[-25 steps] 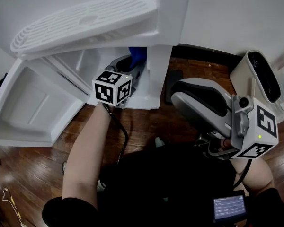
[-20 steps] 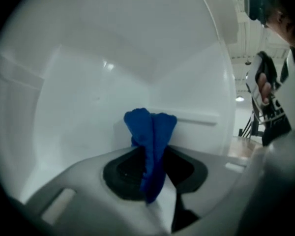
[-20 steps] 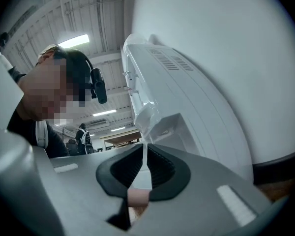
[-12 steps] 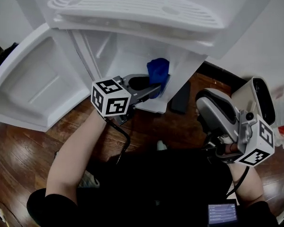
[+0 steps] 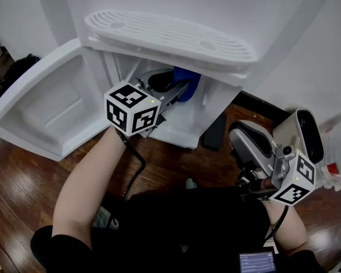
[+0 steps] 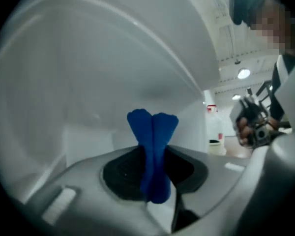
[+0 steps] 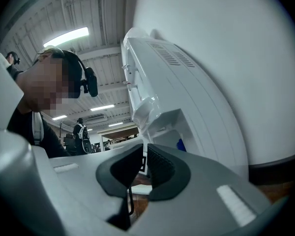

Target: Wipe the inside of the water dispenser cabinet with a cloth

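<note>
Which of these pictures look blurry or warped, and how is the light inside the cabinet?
Left gripper view: fisheye with black corners; the blue cloth pinched in the fingers looks soft, the cabinet wall dim and grey. Right gripper view: fisheye too, the dispenser bowed, a ceiling light glaring. Head view: sharpest; the cabinet floor lies in soft shade under the drip tray.

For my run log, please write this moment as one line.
left tool: shut on crumpled blue cloth | place: inside open white cabinet | right tool: shut, empty

Blue cloth [image 6: 152, 151], white cabinet [image 5: 176, 131]
</note>
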{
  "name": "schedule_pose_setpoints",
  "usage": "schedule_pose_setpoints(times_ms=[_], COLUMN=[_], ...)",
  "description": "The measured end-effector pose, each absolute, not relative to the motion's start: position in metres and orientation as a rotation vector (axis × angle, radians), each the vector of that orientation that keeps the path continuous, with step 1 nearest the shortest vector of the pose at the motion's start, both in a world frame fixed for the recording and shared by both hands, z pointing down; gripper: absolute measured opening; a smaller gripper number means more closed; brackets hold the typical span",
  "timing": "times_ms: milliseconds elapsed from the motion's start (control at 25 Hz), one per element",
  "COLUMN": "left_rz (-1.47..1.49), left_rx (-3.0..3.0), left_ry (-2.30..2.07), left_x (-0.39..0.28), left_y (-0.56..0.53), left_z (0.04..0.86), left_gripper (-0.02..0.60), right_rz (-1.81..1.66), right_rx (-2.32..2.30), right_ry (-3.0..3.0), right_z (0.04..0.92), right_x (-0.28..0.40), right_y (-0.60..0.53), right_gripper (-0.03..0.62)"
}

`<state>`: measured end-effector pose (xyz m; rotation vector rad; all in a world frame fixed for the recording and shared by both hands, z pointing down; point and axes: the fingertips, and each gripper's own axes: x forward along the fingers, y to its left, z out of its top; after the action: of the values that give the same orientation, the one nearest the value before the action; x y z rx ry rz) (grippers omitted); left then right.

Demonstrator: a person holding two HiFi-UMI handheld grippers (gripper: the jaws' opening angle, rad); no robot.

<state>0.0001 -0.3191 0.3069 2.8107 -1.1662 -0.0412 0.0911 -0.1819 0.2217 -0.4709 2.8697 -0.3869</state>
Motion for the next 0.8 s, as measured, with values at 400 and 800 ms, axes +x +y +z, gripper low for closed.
schedule_pose_setpoints(times_ms=[400, 800], left_rz=[0.000, 0.059], left_rx=[2.782, 2.964], left_ry=[-1.237, -0.798], left_x=[0.047, 0.054], left_y=[-0.367, -0.245], left_z=[0.288, 0.279], left_gripper=[0.104, 0.103], right_rz=[-0.402, -0.387], right_rx=[-0.406, -0.353], right_ry=[2.838, 2.873], right_z=[0.217, 0.219], right_x=[0.095, 0.085], right_y=[-0.178, -0.171], right_gripper=[0.031, 0.031])
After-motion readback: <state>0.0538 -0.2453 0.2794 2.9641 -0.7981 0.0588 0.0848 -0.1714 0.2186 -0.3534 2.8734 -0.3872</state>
